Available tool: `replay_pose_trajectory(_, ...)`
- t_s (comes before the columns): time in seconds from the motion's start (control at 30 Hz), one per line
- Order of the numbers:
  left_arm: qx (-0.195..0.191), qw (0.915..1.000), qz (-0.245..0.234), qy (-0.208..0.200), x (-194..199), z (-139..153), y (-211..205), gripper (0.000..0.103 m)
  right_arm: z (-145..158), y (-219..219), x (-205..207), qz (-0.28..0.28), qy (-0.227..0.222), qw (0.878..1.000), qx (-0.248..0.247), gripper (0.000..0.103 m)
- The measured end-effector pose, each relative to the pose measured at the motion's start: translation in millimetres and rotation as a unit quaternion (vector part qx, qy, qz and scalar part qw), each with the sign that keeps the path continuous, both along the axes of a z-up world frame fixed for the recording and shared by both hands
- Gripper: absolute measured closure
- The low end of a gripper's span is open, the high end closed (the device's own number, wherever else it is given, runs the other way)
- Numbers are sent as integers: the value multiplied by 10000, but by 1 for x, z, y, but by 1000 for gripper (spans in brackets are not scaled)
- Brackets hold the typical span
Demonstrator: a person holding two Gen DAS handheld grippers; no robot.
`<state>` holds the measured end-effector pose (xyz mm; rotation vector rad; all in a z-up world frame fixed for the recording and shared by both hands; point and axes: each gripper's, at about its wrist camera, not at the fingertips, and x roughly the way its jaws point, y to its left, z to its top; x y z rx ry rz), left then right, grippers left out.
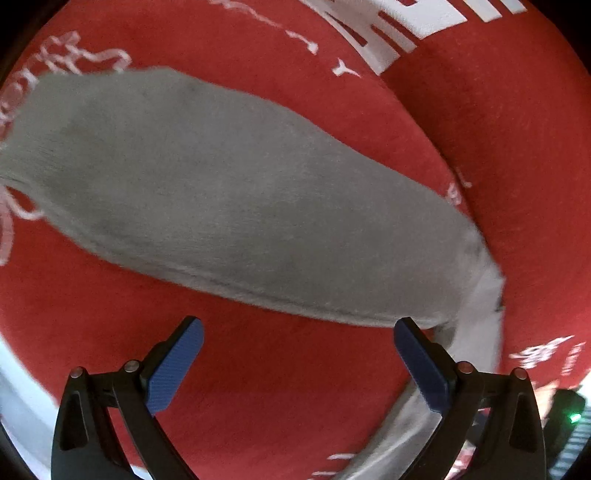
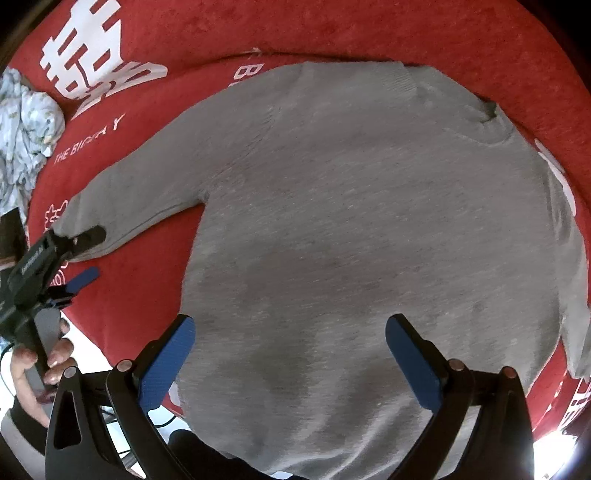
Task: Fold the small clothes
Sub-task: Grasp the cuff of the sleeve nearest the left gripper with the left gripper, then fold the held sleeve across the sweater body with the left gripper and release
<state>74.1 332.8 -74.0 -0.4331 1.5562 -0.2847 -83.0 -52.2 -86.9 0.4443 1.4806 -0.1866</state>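
Blue pads line the jaws of both grippers, and both pairs stand wide apart, grasping nothing. The left gripper hovers just beside the end of the sleeve of the grey sweater; in the right wrist view one of its fingers seems to lie over the cuff and the other over the red cloth, but whether they touch the fabric I cannot tell. The right gripper hangs above the lower body of the sweater, near the hem. The sweater lies flat on the red cloth with white printed letters, the neck far from the camera and the one sleeve stretched out to the side. I judge that the folding is at its beginning: the garment is spread, no fold is made yet. The next move probably calls for the left jaws to close on the cuff and carry the sleeve across the body, while the right gripper keeps the body from sliding. A crumpled light blue garment lies well apart at the edge of the cloth and does not stand in the way. The other sleeve is hardly visible.
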Motion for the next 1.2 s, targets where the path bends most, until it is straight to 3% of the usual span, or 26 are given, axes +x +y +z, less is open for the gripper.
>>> replay_pose_trajectory(0.07, -169, 9999, 10, -3, 6, -8, -8, 0, -2, 3, 1, -25, 22, 10000, 38, 0)
replay_pose_trajectory(0.13, -67, 9997, 139, -179, 12, -10, -9, 0, -5, 5, 3, -36, 53, 10000, 40, 0)
replay_pose_trajectory(0.3, -151, 9929, 1096, -435, 24, -4, 11, 2, -1, 3, -4, -100, 51, 9999, 75, 0)
replay_pose_trajectory(0.37, -6, 9909, 1240, -522, 24, 0, 22, 22, 0, -1, -8, -149, 55, 9998, 94, 0)
replay_pose_trajectory(0.4, 59, 9909, 1237, -531, 24, 0, 26, 40, 1, -3, -10, -177, 66, 9998, 111, 0)
replay_pose_trajectory(0.43, 143, 9909, 1208, -578, 24, 1, 29, 64, 0, -5, -11, -217, 73, 9997, 121, 0)
replay_pose_trajectory(0.47, 209, 9913, 1152, -606, 24, 1, 32, 75, 0, -7, -13, -263, 79, 9995, 148, 0)
replay_pose_trajectory(0.5, 231, 9918, 1088, -630, 24, 1, 35, 84, -1, -9, -14, -316, 83, 9993, 167, 0)
replay_pose_trajectory(0.57, 168, 9919, 1029, -720, 23, 3, 38, 86, -1, -12, -17, -391, 84, 9990, 191, 0)
replay_pose_trajectory(0.6, 216, 9920, 934, -822, 22, 6, 35, 92, -2, -14, -18, -421, 75, 9989, 202, 0)
replay_pose_trajectory(0.73, 431, 9882, 393, -1417, 19, 35, 10, 92, -1, -19, -25, -464, 50, 9986, 244, 0)
replay_pose_trajectory(0.83, 209, 9835, -154, -1792, 18, 61, -21, 92, 2, -28, -31, -558, -6, 9981, 259, 0)
replay_pose_trajectory(1.07, 113, 9832, -715, -1675, 8, 68, -71, 92, 15, -54, -53, -763, -97, 9968, 201, 0)
replay_pose_trajectory(1.13, 371, 9802, -898, -1724, 1, 71, -83, 92, 15, -62, -59, -838, -65, 9962, 214, 0)
replay_pose_trajectory(1.2, 764, 9836, -650, -1500, 0, 68, -79, 92, 18, -68, -64, -924, -52, 9955, 225, 0)
